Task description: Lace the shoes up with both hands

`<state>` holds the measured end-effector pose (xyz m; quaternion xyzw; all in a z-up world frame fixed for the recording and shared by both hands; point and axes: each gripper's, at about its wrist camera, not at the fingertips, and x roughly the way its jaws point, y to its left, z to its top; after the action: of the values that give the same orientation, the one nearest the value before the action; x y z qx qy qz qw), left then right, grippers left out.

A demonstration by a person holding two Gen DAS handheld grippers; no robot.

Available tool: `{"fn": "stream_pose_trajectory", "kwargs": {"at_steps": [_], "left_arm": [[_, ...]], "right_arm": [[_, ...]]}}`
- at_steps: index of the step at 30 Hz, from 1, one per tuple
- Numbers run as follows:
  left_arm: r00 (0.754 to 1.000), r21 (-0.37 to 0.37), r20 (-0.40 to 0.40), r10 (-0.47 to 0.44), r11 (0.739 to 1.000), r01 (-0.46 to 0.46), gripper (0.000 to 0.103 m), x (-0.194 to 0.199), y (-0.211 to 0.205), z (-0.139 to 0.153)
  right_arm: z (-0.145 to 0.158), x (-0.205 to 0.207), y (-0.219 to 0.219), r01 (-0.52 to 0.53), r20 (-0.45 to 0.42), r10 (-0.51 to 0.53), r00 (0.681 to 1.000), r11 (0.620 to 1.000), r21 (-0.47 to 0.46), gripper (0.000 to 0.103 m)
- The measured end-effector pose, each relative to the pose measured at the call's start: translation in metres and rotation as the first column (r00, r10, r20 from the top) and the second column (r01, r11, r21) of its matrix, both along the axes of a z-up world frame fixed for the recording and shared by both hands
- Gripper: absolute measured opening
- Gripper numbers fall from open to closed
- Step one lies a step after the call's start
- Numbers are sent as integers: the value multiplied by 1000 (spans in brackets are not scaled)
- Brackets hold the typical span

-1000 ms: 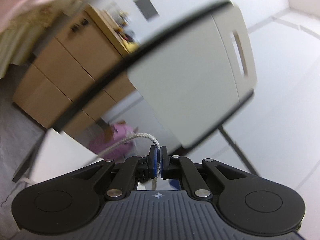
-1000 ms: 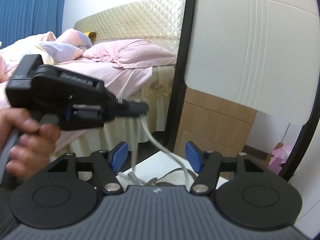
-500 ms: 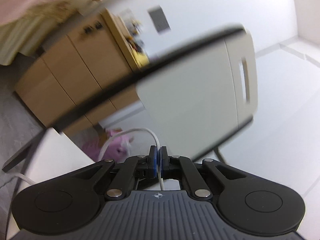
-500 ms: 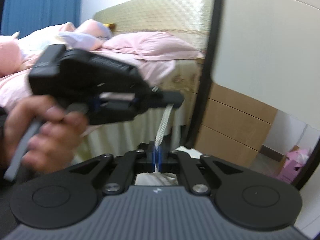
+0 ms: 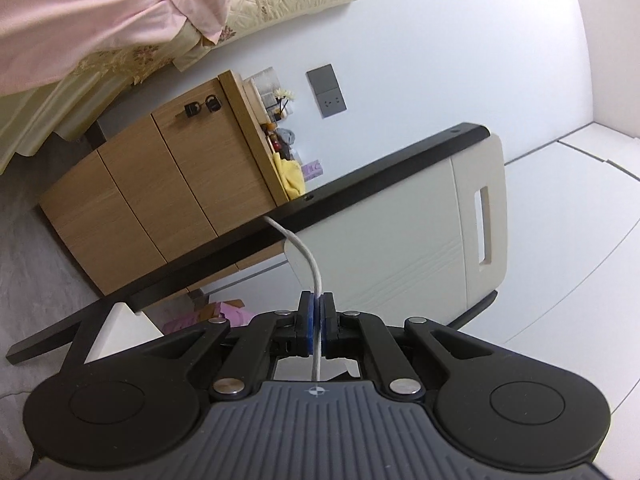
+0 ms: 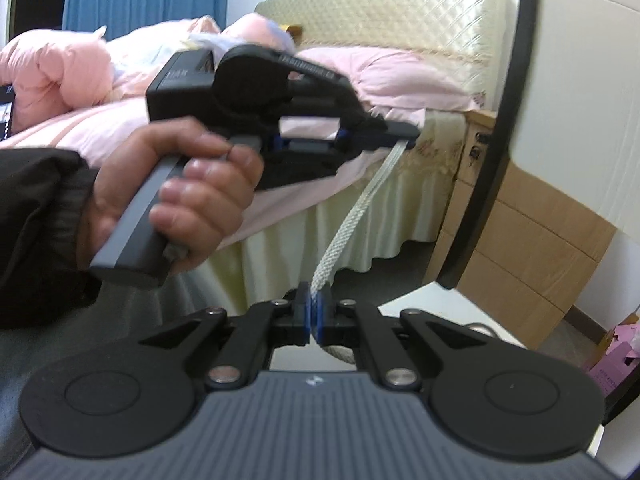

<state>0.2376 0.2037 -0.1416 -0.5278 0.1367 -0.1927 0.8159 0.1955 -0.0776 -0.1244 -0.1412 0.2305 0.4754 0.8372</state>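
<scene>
Tools: both clamp lace (image 6: 352, 216) | lace: white, braided, taut

Two grippers, left gripper (image 6: 404, 136) and right gripper (image 6: 314, 314), one white shoelace (image 6: 348, 224) between them, one hand (image 6: 180, 200), one bed (image 6: 360, 80) behind, one wooden cabinet (image 5: 160, 208) beside the bed.

The right gripper (image 6: 315, 314) sits at six o'clock, its blue pads pinched tight on a white woven shoelace (image 6: 348, 224). The lace runs taut toward one o'clock into the closed tip of the left gripper (image 6: 404, 136), gripped by a hand (image 6: 176, 196) at nine o'clock. A pink-covered bed (image 6: 360, 76) lies behind.
</scene>
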Motion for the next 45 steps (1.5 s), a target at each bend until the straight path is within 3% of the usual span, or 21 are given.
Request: {"fn": "stream_pose_trajectory", "kwargs": {"at_steps": [6, 10, 11, 12, 14, 17, 20, 24, 26, 31, 34, 37, 41, 45], "left_arm": [[1000, -9, 15, -1, 1000, 1, 3, -2, 2, 1], [999, 39, 34, -16, 999, 15, 3, -2, -3, 7], [999, 54, 39, -20, 998, 18, 3, -2, -4, 9], [999, 71, 44, -25, 997, 22, 3, -2, -5, 11], [998, 118, 50, -44, 992, 38, 3, -2, -10, 16], [996, 178, 57, -75, 982, 64, 3, -2, -18, 21], [991, 228, 62, -121, 968, 104, 3, -2, -30, 23], [979, 291, 62, -194, 942, 168, 3, -3, -51, 26], [970, 323, 71, -234, 925, 200, 3, -6, -62, 29], [946, 389, 90, -312, 885, 255, 3, -13, -82, 33], [941, 411, 86, -328, 872, 267, 3, -14, -86, 32], [939, 412, 86, -333, 870, 271, 3, -16, -86, 31], [944, 405, 87, -319, 877, 259, 3, -16, -82, 32], [953, 393, 84, -291, 888, 236, 3, -15, -73, 34]], "right_arm": [[-9, -12, -3, -12, -22, 11, 1000, 999, -47, 4], [-9, -10, -8, 21, -50, -22, 998, 999, -28, 7], [-7, -9, -11, 40, -65, -41, 997, 999, -13, 19], [-4, -7, -16, 56, -94, -55, 994, 998, 13, 39], [5, -1, -32, 81, -167, -64, 984, 992, 100, 47], [22, 14, -62, 139, -290, -68, 955, 962, 233, 46], [39, 40, -94, 237, -412, -82, 908, 910, 341, 47], [65, 84, -108, 357, -503, -147, 852, 865, 353, 48], [70, 110, -106, 425, -570, -188, 800, 848, 317, 47], [68, 159, -88, 475, -693, -178, 698, 840, 263, 47], [66, 171, -76, 469, -718, -176, 673, 853, 230, 41], [64, 175, -70, 462, -736, -166, 656, 860, 218, 29], [63, 174, -65, 436, -742, -144, 654, 874, 215, 3], [73, 171, -60, 413, -725, -125, 678, 880, 234, 3]]}}
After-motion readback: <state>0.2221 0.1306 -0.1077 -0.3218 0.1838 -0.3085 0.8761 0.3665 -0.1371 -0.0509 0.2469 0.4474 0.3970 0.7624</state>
